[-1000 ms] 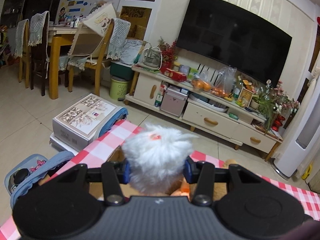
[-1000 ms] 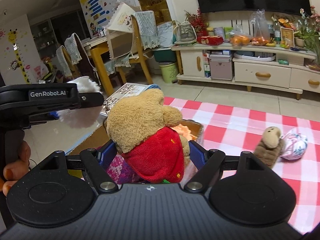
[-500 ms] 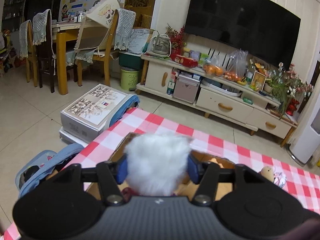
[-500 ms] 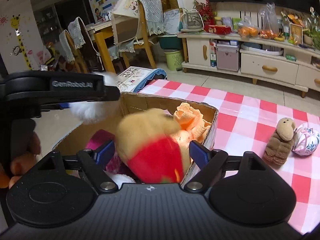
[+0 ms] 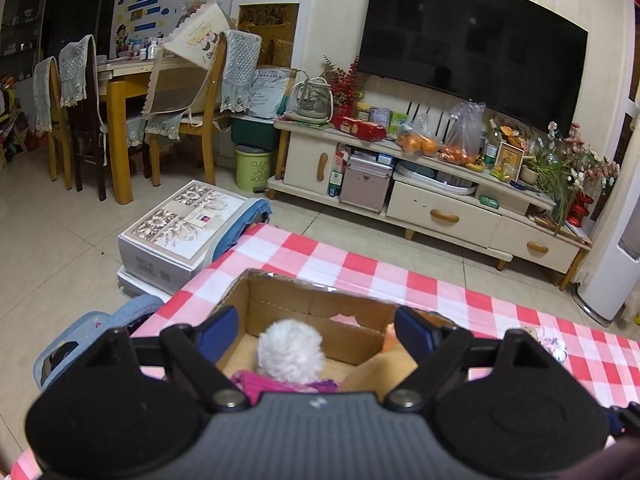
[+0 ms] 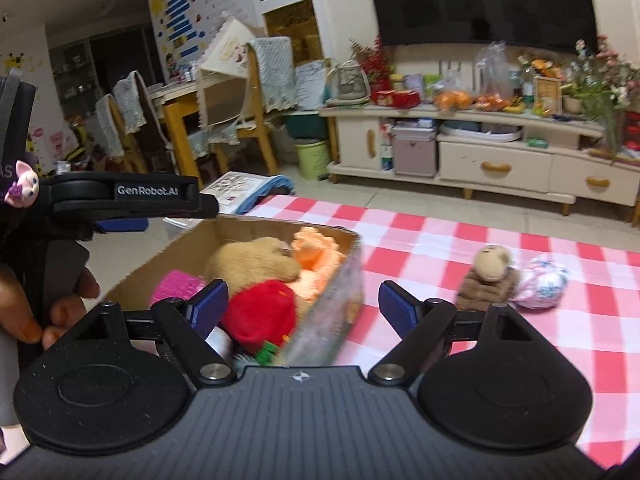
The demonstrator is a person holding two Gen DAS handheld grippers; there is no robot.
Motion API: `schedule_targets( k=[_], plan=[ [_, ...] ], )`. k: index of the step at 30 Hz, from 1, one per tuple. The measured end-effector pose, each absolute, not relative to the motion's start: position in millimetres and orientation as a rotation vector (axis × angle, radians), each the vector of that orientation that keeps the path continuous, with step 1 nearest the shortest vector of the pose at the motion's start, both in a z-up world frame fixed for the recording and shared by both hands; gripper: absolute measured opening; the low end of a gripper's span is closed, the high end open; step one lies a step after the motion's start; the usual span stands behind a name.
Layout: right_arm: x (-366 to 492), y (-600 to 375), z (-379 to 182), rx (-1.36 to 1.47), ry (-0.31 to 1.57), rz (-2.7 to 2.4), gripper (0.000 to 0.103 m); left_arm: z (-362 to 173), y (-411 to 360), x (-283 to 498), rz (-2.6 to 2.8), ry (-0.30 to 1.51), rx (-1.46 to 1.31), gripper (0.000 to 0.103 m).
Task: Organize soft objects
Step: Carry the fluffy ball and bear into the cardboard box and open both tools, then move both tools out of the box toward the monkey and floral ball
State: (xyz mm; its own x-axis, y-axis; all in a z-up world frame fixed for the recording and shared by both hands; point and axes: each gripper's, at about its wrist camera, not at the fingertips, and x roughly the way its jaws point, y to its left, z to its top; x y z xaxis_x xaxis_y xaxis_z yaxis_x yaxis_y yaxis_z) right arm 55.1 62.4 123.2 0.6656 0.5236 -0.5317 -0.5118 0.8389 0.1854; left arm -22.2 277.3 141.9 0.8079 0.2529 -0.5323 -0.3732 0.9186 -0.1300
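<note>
Both tongs are seen spread apart with nothing between their blue pads. The left tongs (image 5: 316,330) are held over the near end of a cardboard box (image 5: 312,300), and a white fluffy toy (image 5: 290,352) lies in the box just below them, resting on something pink (image 5: 256,384). At 3 o'clock from the fluffy toy a patch of tan plush (image 5: 384,372) is seen against the box's right wall.

The right tongs (image 6: 304,306) are held over the near right corner of the same box (image 6: 344,276). Inside it, at 11 o'clock from these tongs, a brown teddy bear (image 6: 250,262) in a red top is lying, with an orange knitted piece (image 6: 316,250) touching its head at 2 o'clock. The left device is seen at 9 o'clock, gripped by a hand (image 6: 44,308).

The box stands on a counter covered by a red-and-white checked cloth (image 6: 460,236). On the cloth, at 2 o'clock from the right tongs and well apart from the box, a small brown monkey toy (image 6: 490,278) sits upright, touching a pink and white ball (image 6: 544,282) on its right.

Across the tiled floor a cream TV cabinet (image 5: 440,212) is seen beneath a dark television (image 5: 468,44).
</note>
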Motion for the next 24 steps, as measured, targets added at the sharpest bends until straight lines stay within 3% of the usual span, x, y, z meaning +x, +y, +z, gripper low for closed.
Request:
schedule_targets(
  k=[13, 16, 24],
  plan=[
    [37, 28, 121, 0.007, 0.591, 0.504, 0.103, 139, 249, -19, 0.296, 0.539, -0.174, 0.092],
    [37, 21, 119, 0.021, 0.601, 0.491, 0.103, 140, 242, -19, 0.294, 0.501, -0.153, 0.098],
    [32, 7, 114, 0.043, 0.616, 0.448, 0.103, 135, 233, -15, 0.321, 0.426, -0.13, 0.101]
  ],
)
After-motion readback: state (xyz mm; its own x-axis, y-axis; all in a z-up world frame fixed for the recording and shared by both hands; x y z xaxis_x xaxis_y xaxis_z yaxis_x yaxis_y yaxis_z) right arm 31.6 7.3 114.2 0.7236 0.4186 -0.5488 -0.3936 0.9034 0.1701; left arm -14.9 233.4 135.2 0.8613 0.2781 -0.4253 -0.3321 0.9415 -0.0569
